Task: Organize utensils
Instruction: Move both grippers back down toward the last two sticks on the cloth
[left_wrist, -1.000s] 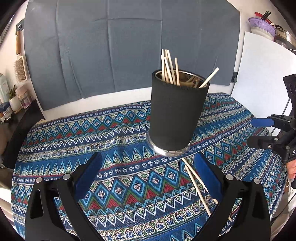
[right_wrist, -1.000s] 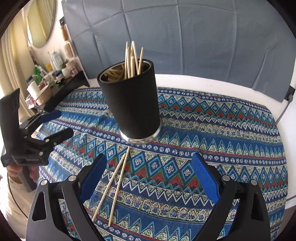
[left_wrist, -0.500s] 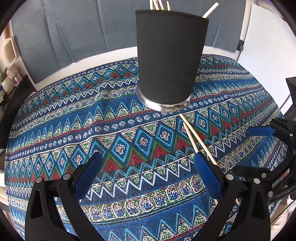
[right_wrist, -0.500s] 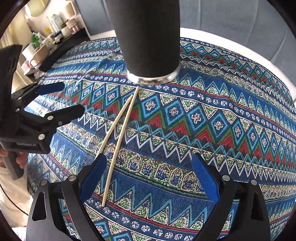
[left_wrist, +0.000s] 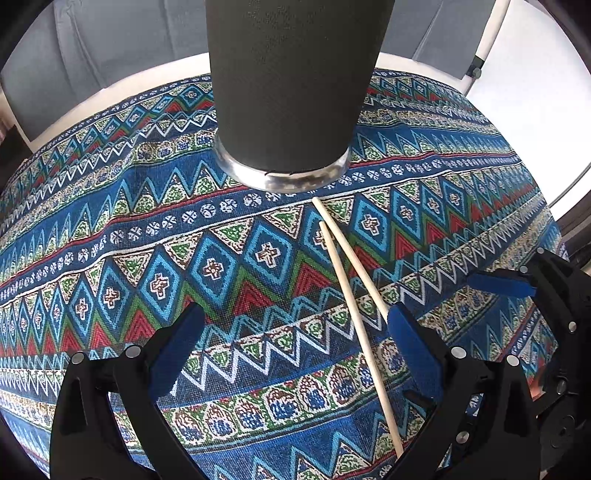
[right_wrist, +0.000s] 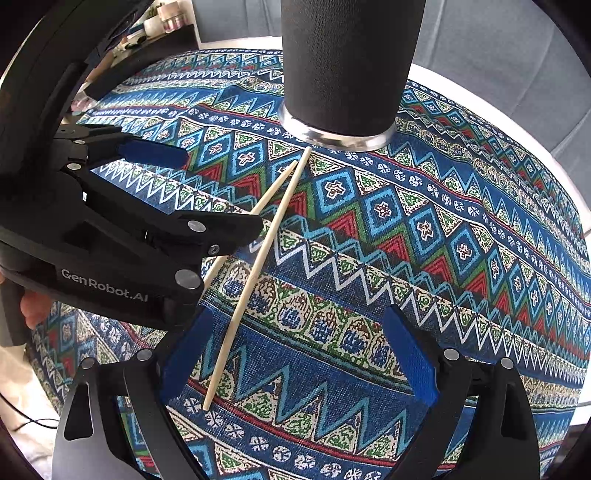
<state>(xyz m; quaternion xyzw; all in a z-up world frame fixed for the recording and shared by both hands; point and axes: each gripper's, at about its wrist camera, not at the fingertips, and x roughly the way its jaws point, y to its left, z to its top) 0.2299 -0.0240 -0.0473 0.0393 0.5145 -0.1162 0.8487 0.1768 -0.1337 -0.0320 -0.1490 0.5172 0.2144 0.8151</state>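
While a second earlier both tools hung back, the left gripper (left_wrist: 295, 354) and right gripper (right_wrist: 299, 354) had dropped low, fingers wide and empty. Two pale wooden chopsticks (left_wrist: 354, 295) lay crossed on the patterned blue cloth (left_wrist: 147, 258), at six o'clock from the tall black holder (left_wrist: 291, 85); a pickup looked imminent.

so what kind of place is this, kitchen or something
Probably a home, not clearly a kitchen: a table under a blue patterned woven cloth, a black sleeved steel utensil cup with two wooden chopsticks beside it, and small jars on a dark side shelf.

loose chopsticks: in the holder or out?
Out. Both chopsticks lie flat on the patterned cloth, tips near the black holder's base. Neither open hand-held gripper holds them.
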